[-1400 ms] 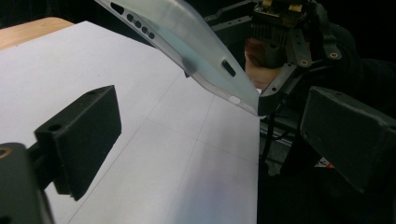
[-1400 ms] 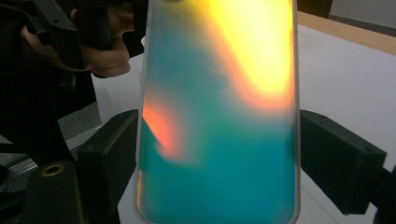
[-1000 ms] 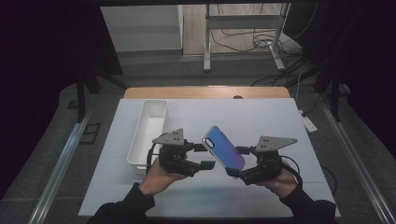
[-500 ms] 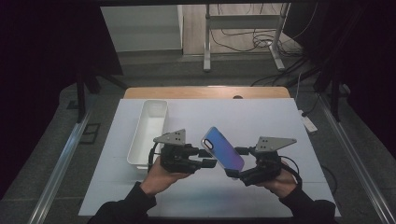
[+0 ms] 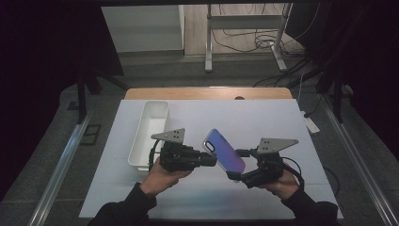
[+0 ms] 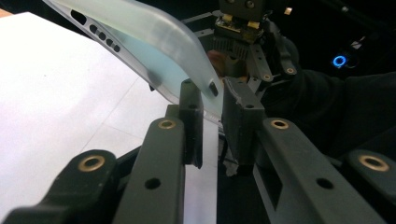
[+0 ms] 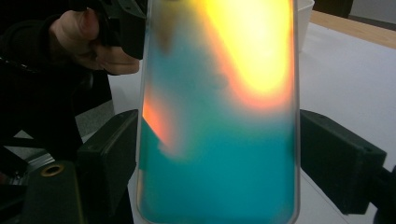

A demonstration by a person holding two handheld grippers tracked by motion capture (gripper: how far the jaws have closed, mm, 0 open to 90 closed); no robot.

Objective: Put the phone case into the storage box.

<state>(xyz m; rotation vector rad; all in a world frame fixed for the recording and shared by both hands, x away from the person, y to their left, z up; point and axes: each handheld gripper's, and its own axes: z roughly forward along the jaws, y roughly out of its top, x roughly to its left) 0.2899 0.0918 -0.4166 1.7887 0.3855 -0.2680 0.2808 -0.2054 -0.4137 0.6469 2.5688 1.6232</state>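
A translucent phone case [image 5: 225,151], iridescent blue and violet, hangs tilted above the white table between both hands. My right gripper [image 5: 238,165] grips it across its width; in the right gripper view the case [image 7: 219,116] glows teal and orange between the two wide-set jaws [image 7: 219,154]. My left gripper [image 5: 212,160] reaches in from the left. Its jaws have just been closing, and in the left gripper view its pads [image 6: 191,107] sit narrowly on either side of the case's rim [image 6: 154,42], gripping it at the left gripper's tips [image 6: 212,100].
A white rectangular tray [image 5: 153,132] lies on the left of the white table cover [image 5: 263,117]. A wooden table edge [image 5: 207,92] runs along the back. Metal stand legs and cables lie on the floor beyond.
The left gripper's jaws have narrowed from wide apart to close around the case's edge. Both hands and the case have stayed where they were.
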